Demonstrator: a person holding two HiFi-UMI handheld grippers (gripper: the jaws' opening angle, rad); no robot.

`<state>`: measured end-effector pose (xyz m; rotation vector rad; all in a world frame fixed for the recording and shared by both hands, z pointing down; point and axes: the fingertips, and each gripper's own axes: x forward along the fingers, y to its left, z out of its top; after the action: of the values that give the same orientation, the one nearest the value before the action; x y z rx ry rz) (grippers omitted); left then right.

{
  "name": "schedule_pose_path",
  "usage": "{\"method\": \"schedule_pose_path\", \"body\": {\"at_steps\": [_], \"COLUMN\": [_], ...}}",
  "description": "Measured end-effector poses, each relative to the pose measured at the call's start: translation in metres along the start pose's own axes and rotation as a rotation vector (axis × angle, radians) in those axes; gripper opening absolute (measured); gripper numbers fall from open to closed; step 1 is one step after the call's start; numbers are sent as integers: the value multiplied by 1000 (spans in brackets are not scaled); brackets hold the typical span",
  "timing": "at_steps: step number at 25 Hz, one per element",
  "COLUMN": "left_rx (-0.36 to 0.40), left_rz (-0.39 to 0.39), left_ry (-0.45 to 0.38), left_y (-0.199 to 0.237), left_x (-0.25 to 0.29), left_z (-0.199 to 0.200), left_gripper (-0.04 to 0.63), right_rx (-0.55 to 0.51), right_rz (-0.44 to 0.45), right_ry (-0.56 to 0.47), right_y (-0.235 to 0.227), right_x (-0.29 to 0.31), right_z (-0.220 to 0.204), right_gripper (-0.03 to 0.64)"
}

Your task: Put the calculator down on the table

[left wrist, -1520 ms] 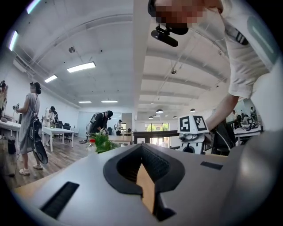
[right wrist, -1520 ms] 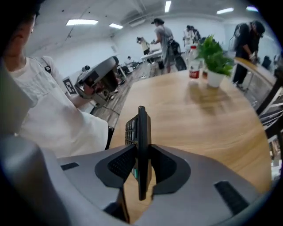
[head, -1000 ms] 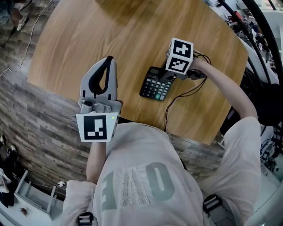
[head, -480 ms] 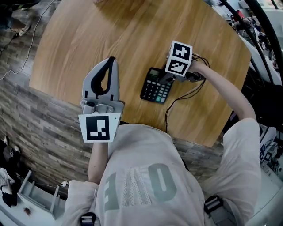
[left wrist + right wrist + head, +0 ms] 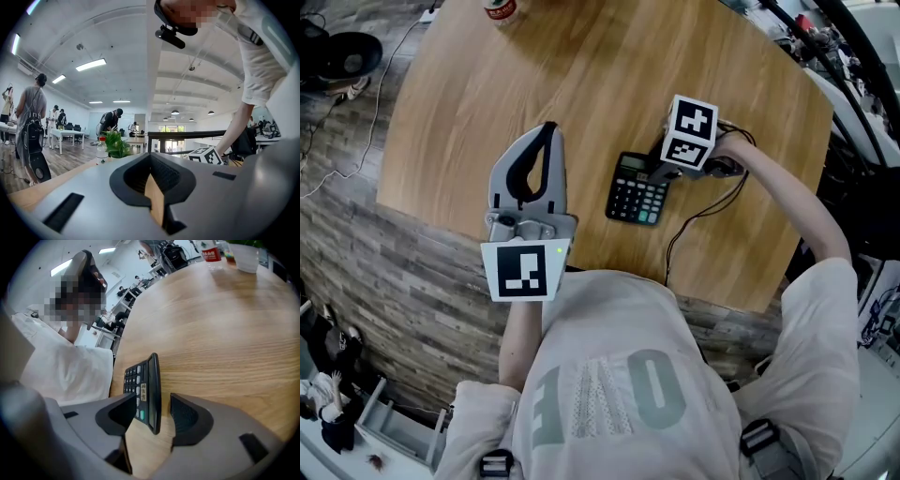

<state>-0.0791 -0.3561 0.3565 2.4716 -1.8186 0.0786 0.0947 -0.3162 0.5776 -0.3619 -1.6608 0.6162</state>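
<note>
Right claw (image 5: 152, 405), jaws just now wider apart, calculator (image 5: 140, 385) between, on table (image 5: 225, 333).

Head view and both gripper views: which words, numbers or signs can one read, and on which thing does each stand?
"O" and "E": large pale letters on the person's shirt; the other letters are creased and unclear.
Calculator: key print and small label too small to read.
Bottle label: red, print blurred.
Marker cubes: black-and-white squares, no words.
</note>
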Motion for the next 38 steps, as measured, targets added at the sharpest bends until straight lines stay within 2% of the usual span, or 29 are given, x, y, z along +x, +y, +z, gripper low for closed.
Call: {"method": "schedule_pose_path", "body": {"at_steps": [4, 9, 11, 13, 14, 18, 20, 23, 26, 29, 33, 38], "left_rx": [17, 51, 69, 92, 99, 132, 139, 135, 140, 163, 184, 196], "left_rz": [-20, -55, -69, -97, -115, -196, -222, -254, -287, -309, -325, -318], "left_ry": [-25, -124, -141, -163, -178, -229, -246, -267, -277, -264, -261, -264], "left_y": [-1, -11, -14, -19, -23, -49, -61, -77, -93, -108, -118, -118], "left_x": [3, 4, 4, 2, 1, -1, -2, -6, -12, -14, -17, -19], "left_z": [13, 49, 62, 75, 83, 106, 115, 130, 136, 133, 134, 137], "left_gripper": [8, 9, 9, 9, 9, 9, 9, 9, 9, 9, 9, 9], "right_rx": [65, 140, 171, 223, 253, 380, 434, 515, 584, 647, 696, 643], "right_rz": [-127, -369, -522, -726, -831, -1151, -1277, -1420, -1489, -1460, -1413, -1431], "right_ry": [-175, -515, -681, -847, -927, -1264, -1401, -1545, -1650, -1704, -1674, -1635], "right_y": [-11, -4, 10, 28, 40, 109, 147, 194, 221, 223, 216, 216], "right_x": [-41, -118, -158, -201, -221, -276, -289, -293, -279, -256, -233, -229], "right_z": [10, 20, 21, 15, 9, -27, -46, -70, -85, -92, -91, -80], "right_gripper": [212, 188, 133, 50, 31, 23, 23, 23, 23, 23, 20, 18]}}
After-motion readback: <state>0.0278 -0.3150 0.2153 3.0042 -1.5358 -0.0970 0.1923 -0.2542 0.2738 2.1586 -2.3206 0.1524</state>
